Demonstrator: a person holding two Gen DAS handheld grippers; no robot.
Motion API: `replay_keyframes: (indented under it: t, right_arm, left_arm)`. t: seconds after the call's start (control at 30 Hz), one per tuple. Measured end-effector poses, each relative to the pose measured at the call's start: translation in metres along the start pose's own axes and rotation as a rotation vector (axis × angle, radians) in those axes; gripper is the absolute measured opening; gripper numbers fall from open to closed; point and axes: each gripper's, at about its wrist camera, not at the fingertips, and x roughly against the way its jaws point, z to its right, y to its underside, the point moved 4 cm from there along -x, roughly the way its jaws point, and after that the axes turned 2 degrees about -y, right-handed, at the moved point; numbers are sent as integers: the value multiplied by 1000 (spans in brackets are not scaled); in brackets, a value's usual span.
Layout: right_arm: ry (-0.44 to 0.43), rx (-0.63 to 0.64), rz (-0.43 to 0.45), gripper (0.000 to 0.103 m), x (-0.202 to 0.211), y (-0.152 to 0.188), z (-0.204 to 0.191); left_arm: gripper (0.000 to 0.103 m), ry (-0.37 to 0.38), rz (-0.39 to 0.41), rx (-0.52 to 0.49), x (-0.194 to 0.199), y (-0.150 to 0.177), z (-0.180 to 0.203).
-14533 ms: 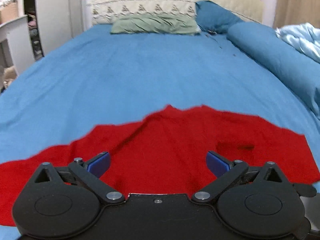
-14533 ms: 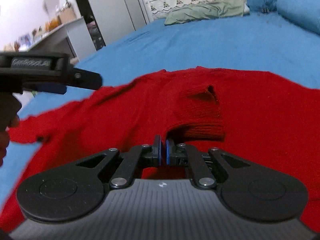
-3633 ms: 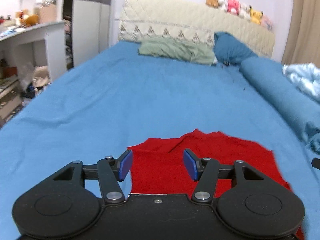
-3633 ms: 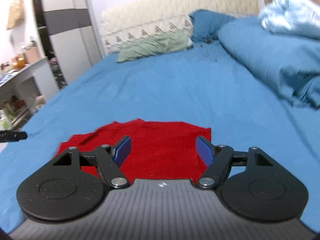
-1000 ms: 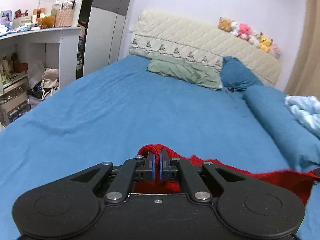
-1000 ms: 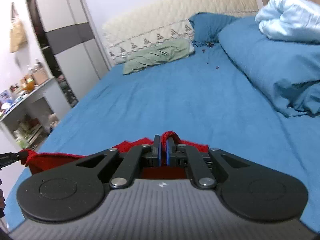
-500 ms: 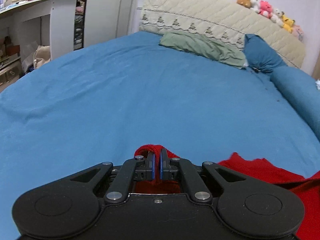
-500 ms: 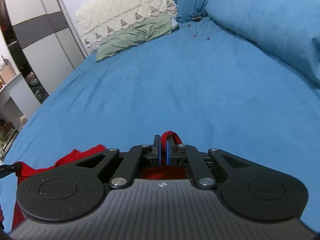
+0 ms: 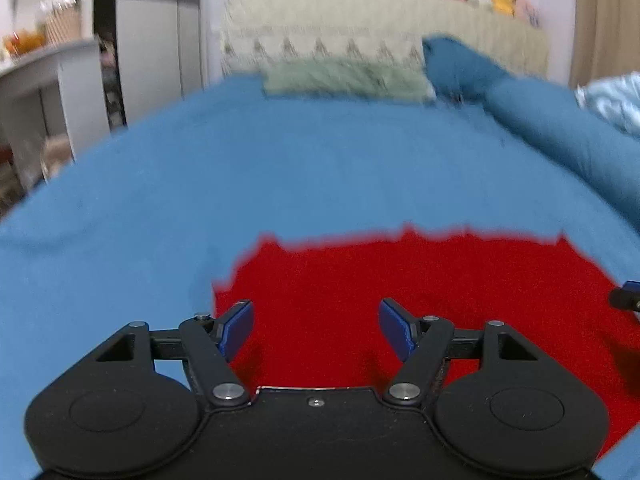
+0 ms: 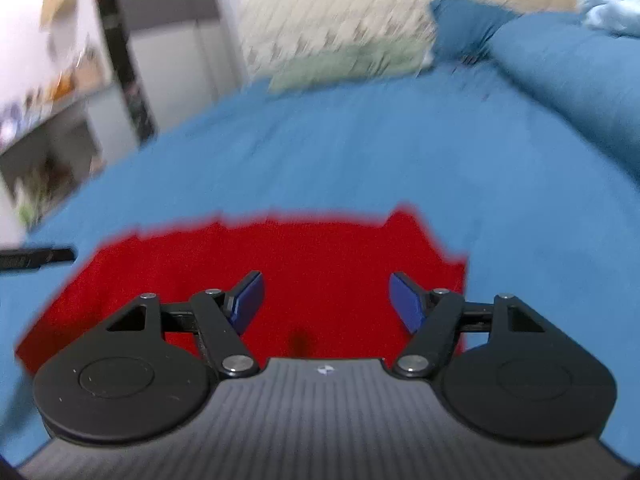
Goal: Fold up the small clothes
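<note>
A red knit garment (image 9: 420, 292) lies folded flat on the blue bedsheet (image 9: 280, 168). It also shows in the right wrist view (image 10: 312, 264). My left gripper (image 9: 316, 326) is open and empty above the garment's left part. My right gripper (image 10: 326, 300) is open and empty above its right part. The tip of the right gripper shows at the right edge of the left wrist view (image 9: 626, 298). The tip of the left gripper shows at the left edge of the right wrist view (image 10: 36, 258). Both views are motion-blurred.
A green pillow (image 9: 344, 80) and a blue pillow (image 9: 460, 60) lie at the headboard. A long blue bolster (image 9: 568, 140) and a pale blue quilt (image 9: 616, 100) lie on the right. A white desk (image 9: 44, 80) and wardrobe stand left of the bed.
Both grippers held pinched red fabric half a second ago. Now both are open, the garment lies flat on the bed, and both grippers have drawn back from it.
</note>
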Motion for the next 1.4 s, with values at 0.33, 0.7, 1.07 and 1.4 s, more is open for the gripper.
replay_keyframes:
  t: [0.33,0.7,1.07,1.4]
  right_arm:
    - [162,-64,-60,85,-2,37,34]
    - [283,-1,-22,102,113,2,43]
    - [273,-78,-67,96,88,51,33]
    - [241,-84,-66,64,45,78,20]
  left_arm:
    - [74,-29,-87,25,-6,36,-22]
    - [103,-45,20,-2,57,-4,6]
    - [103,106,-143,32,5,10,90]
    - [103,57,-229,-22,-41,28,110]
